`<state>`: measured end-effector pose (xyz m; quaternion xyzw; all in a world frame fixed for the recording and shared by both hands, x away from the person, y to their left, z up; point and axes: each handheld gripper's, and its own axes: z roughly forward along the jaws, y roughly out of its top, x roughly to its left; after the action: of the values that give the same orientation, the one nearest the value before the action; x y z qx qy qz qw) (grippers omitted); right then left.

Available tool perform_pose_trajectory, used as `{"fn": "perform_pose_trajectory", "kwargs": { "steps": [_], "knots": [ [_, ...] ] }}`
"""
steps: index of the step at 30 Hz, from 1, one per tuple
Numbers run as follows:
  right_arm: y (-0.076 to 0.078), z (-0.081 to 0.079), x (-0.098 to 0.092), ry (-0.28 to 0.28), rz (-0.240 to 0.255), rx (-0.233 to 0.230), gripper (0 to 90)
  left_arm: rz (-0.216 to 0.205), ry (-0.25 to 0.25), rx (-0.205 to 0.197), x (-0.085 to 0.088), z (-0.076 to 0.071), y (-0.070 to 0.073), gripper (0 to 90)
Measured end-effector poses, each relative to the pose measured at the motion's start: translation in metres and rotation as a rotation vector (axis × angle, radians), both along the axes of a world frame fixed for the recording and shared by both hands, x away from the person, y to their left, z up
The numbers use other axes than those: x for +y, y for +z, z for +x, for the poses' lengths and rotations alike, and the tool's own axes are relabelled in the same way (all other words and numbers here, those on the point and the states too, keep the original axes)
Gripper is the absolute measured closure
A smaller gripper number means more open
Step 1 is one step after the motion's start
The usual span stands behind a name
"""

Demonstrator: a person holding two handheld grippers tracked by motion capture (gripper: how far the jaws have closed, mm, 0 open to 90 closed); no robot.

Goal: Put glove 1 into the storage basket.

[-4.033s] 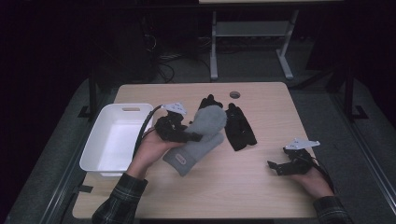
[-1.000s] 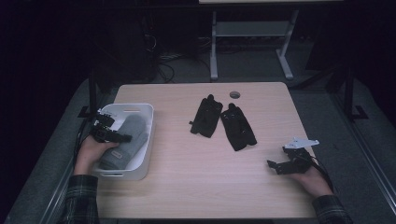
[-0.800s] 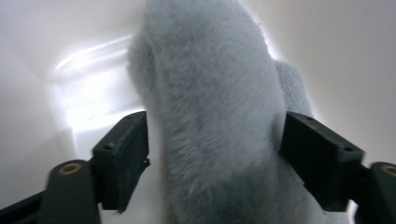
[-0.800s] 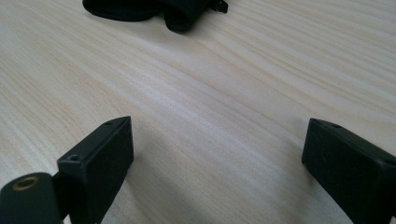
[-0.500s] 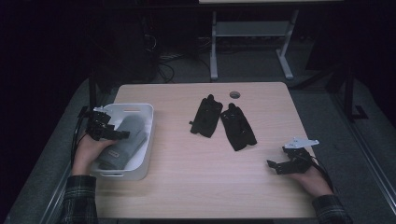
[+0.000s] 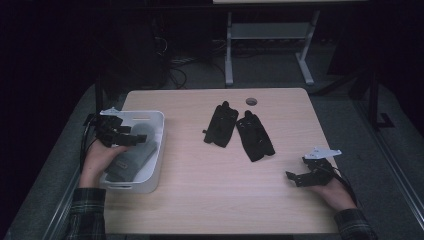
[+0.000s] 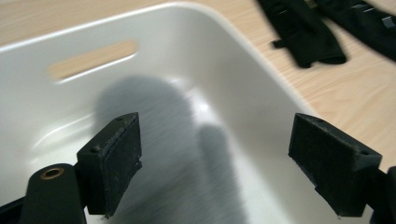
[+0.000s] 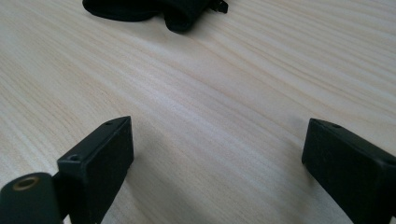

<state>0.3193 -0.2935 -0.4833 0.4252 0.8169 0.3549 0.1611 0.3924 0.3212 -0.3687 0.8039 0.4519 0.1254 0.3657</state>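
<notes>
The left gripper hangs over the white bin, its jaws just spread wide and empty above the grey mitten lying inside. The right gripper rests released on the table, gripping nothing.

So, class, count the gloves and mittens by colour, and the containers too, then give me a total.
Grey mitten: 1, lying in the bin
Black gloves: 2, on the table
White bin: 1
Total: 4
</notes>
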Motion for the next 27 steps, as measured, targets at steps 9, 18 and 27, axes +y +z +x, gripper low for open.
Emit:
{"fn": "perform_pose_trajectory", "kwargs": {
  "steps": [9,18,27],
  "knots": [
    [0.000,0.000,0.000,0.000,0.000,0.000,8.8,-0.041,-0.089,-0.036,-0.040,-0.008,0.009,15.5],
    [0.000,0.000,0.000,0.000,0.000,-0.001,8.8,-0.045,-0.182,-0.053,-0.085,-0.023,0.012,12.5],
    [0.000,0.000,0.000,-0.001,0.000,0.000,8.7,-0.042,-0.262,-0.063,-0.133,-0.045,0.002,12.5]
  ]
}}
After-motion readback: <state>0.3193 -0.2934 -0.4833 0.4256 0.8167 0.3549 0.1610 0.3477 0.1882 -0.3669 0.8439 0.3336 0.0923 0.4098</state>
